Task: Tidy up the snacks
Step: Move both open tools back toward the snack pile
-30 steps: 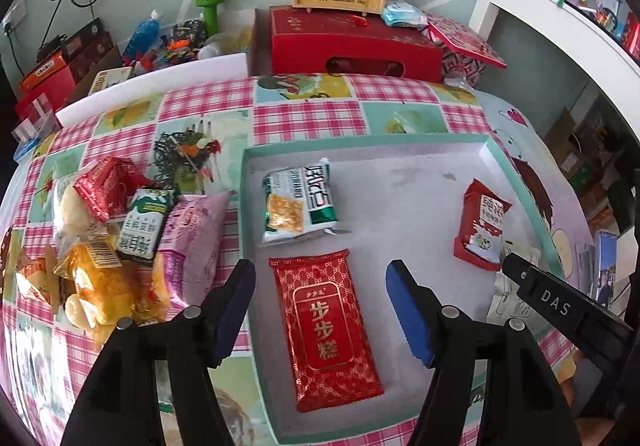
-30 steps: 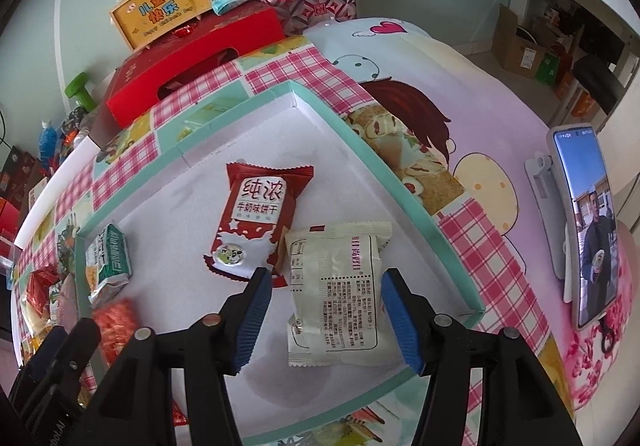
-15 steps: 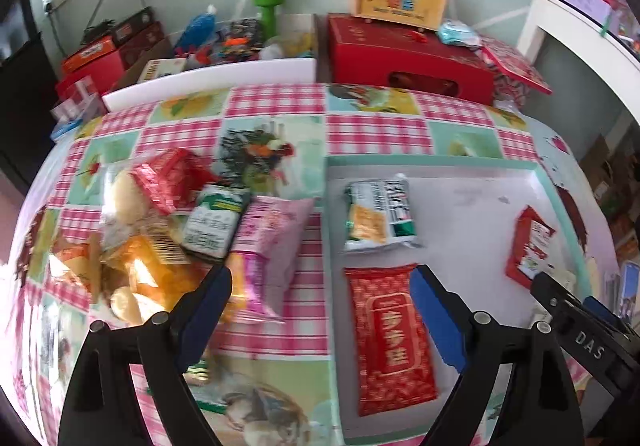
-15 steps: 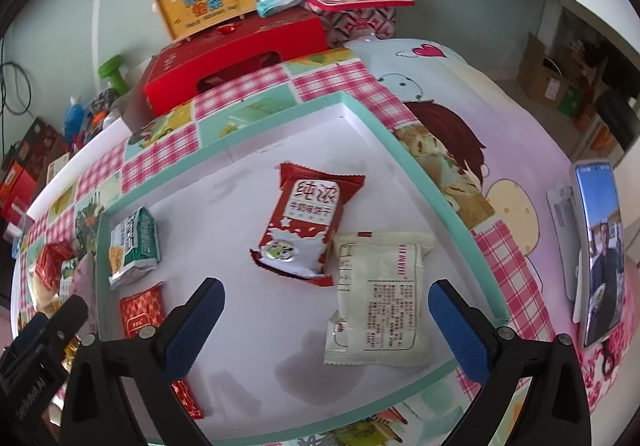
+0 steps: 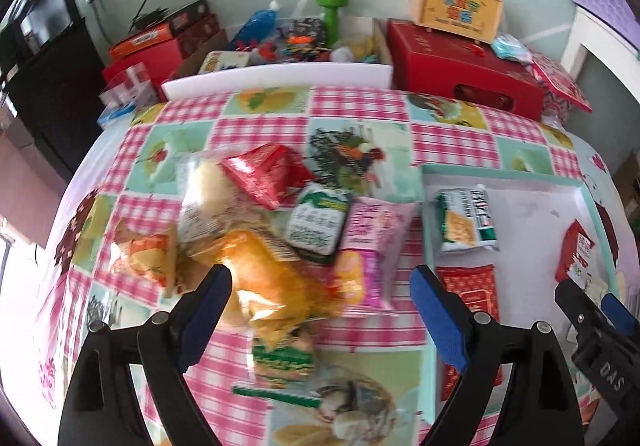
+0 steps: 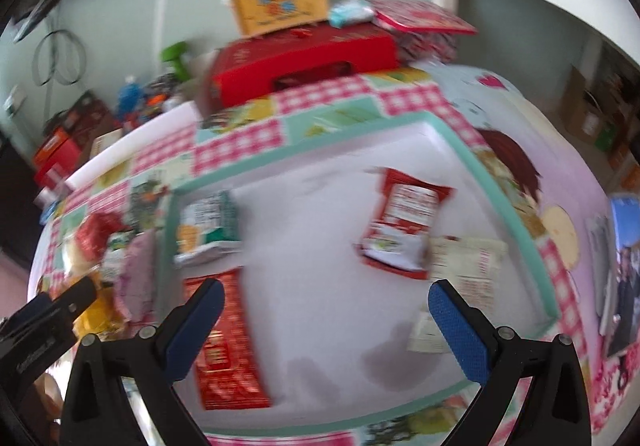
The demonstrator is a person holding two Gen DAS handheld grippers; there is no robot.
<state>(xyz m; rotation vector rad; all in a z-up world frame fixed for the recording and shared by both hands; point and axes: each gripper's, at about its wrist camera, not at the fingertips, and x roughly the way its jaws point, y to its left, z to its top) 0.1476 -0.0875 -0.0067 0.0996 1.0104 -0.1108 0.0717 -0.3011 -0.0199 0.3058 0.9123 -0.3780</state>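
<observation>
A pile of loose snack packets (image 5: 256,230) lies on the checked tablecloth left of a teal-rimmed white tray (image 5: 428,214). My left gripper (image 5: 320,310) is open and empty above the pile's yellow packet (image 5: 272,282) and pink packet (image 5: 368,246). In the tray lie a green cracker packet (image 6: 208,226), a long red packet (image 6: 224,342), a red-and-white biscuit packet (image 6: 404,222) and a white packet (image 6: 460,278). My right gripper (image 6: 326,330) is open and empty above the tray (image 6: 516,222); the right wrist view is blurred.
A red box (image 5: 460,70) with a yellow gift box (image 5: 460,2) on it stands behind the table, beside a white bin of clutter (image 5: 280,74). A phone on a stand (image 6: 620,270) stands right of the tray.
My left gripper has swung left from over the long red packet in the tray to over the snack pile. My right gripper opened wide, let go of the white packet and drew back.
</observation>
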